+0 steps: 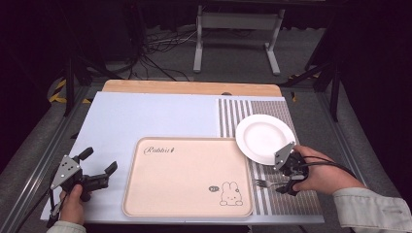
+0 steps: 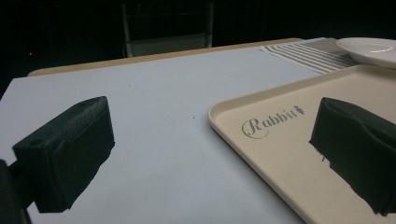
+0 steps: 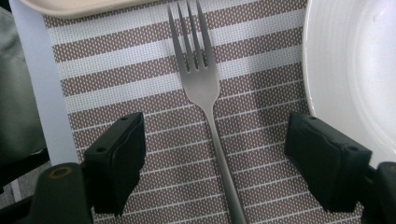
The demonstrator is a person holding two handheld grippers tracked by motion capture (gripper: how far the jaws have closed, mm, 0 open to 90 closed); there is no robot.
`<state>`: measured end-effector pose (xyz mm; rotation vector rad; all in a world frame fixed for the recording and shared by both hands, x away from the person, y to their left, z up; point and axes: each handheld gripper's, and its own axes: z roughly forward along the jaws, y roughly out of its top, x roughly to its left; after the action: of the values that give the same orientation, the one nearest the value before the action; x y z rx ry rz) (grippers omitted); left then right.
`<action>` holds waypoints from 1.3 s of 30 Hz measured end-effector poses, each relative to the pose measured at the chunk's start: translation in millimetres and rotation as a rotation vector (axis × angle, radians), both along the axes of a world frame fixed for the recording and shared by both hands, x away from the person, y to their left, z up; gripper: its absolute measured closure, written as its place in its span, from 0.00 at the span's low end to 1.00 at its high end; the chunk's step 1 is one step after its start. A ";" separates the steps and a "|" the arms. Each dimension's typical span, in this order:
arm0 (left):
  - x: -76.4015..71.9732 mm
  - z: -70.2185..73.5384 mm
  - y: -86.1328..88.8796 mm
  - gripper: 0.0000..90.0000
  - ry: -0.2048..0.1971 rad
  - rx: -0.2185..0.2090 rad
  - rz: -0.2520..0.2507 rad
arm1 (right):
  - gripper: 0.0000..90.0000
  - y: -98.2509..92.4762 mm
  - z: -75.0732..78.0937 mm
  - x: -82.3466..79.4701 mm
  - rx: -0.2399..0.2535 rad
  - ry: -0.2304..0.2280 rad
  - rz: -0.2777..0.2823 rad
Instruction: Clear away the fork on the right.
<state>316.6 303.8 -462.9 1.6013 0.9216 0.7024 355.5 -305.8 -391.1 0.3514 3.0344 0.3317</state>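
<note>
Straddling the fork (image 3: 205,88), our right gripper (image 3: 217,163) has its two black pads standing apart, one on each side of the handle, and neither pad touches the metal. The fork lies flat on the striped placemat (image 3: 140,60), its tines pointing away from us toward the edge of the beige tray (image 3: 70,7). Beside the right pad we see the rim of the white plate (image 3: 355,70), which rests on the same mat.

From the high view, our right gripper (image 1: 281,187) sits low over the mat at the tray's right side, with the fork (image 1: 266,183) just in front of it and the white plate (image 1: 265,138) just beyond our hand. The placemat (image 1: 233,114) covers the right part of the pale blue table cover (image 1: 145,116).

Our left gripper (image 1: 99,167) rests over the table cover to the left of the tray (image 1: 187,177). Its pads stand wide apart with nothing between them; one hangs over the blue cover, the other over the tray's corner near the word "Rabbit" (image 2: 268,122).
</note>
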 end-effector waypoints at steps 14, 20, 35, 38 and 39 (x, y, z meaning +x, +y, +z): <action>0.6 -0.7 -0.8 0.00 0.004 0.003 -0.003 | 0.50 -4.2 -11.8 5.5 -0.046 0.067 0.068; 0.5 -1.0 -1.5 0.00 0.004 0.004 -0.005 | 0.66 -3.7 -16.7 10.9 -0.082 0.084 0.120; 0.7 -1.2 -1.5 0.00 0.000 0.004 -0.013 | 0.94 0.8 -21.3 15.9 -0.155 0.080 0.218; 0.7 -1.2 -1.4 0.00 0.000 0.003 -0.013 | 0.95 0.7 -22.0 16.2 -0.154 0.074 0.244; 0.6 -1.3 -1.5 0.00 0.000 -0.001 -0.012 | 0.95 1.0 -21.8 16.2 -0.159 0.073 0.250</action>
<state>317.3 302.3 -464.1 1.6047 0.9120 0.6935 371.7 -304.8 -412.9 -0.0277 3.1526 0.0901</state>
